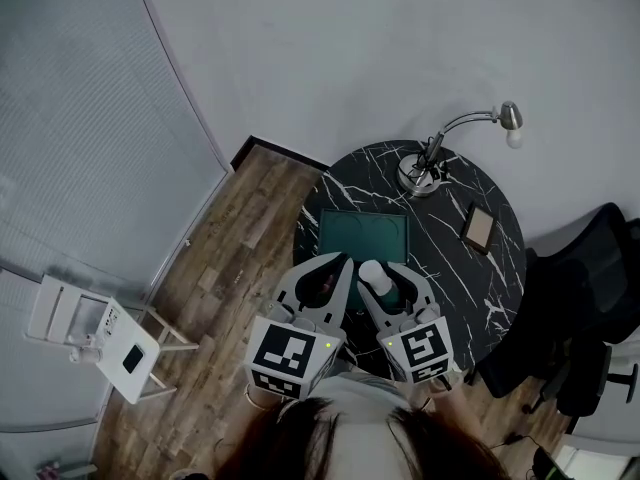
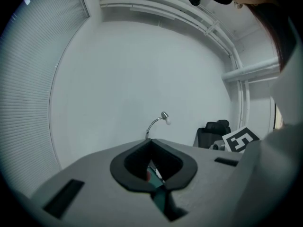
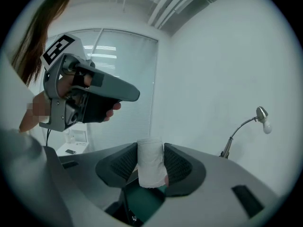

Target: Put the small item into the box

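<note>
Risk lay in the release: the right gripper (image 1: 388,280) clamped the white roll (image 1: 373,274) at the green box's (image 1: 362,233) near edge, so the roll could tumble onto the tabletop (image 1: 480,298). The left gripper (image 1: 338,261) stayed out of it, closed and empty.

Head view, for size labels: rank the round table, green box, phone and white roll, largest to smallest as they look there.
1. round table
2. green box
3. phone and white roll look about alike. The roll, clamped in the right gripper, sits nearer the camera, so I leave them unranked.
</note>
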The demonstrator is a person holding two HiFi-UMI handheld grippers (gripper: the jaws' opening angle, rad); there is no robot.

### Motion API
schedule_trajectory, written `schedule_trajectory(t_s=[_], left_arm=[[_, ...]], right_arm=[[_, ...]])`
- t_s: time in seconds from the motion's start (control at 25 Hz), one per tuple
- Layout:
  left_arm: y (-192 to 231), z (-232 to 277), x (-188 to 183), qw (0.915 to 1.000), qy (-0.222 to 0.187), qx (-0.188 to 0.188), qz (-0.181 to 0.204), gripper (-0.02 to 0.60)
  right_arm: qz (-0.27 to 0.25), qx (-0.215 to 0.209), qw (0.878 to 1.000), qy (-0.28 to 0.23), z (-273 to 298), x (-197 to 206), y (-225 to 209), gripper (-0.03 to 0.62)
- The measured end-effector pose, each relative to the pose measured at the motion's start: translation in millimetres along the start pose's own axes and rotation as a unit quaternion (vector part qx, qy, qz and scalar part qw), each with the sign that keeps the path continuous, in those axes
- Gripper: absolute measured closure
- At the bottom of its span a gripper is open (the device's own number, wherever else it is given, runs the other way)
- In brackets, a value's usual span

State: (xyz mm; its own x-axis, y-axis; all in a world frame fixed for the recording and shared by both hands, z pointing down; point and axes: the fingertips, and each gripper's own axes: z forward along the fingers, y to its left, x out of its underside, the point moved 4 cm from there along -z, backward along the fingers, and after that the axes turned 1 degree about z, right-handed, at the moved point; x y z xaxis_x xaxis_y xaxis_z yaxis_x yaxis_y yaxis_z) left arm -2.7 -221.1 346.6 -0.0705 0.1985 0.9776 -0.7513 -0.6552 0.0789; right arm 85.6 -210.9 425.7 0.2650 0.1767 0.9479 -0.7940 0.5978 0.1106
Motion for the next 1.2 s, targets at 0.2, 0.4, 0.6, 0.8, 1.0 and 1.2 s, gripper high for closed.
schedule_trajectory(t_s=[0.2,0.4,0.6,0.8,1.0,1.2], left_arm=[[3,9,1,1.0,0.002,0.0,0.0,0.574],[5,17,4,1.0,0.01,0.001,0.001,0.574],[9,25,3,0.9999,0.014,0.0,-0.001,0.574],[13,29,4,0.9998,0.019,-0.002,0.0,0.574],[17,36,7,0.9997,0.022,-0.006,-0.005,0.574],[19,41,5,0.9997,0.02,-0.008,-0.009,0.574]], right_arm=[[-0.015,-0.016,0.999,0.024,11,15,0,0.407],[-0.03,-0.032,0.998,0.045,21,28,2,0.407],[-0.04,-0.046,0.996,0.072,32,45,3,0.407],[-0.062,-0.053,0.991,0.111,39,66,3,0.407],[-0.073,-0.069,0.986,0.135,48,83,4,0.405],[-0.087,-0.079,0.98,0.159,55,101,3,0.406]])
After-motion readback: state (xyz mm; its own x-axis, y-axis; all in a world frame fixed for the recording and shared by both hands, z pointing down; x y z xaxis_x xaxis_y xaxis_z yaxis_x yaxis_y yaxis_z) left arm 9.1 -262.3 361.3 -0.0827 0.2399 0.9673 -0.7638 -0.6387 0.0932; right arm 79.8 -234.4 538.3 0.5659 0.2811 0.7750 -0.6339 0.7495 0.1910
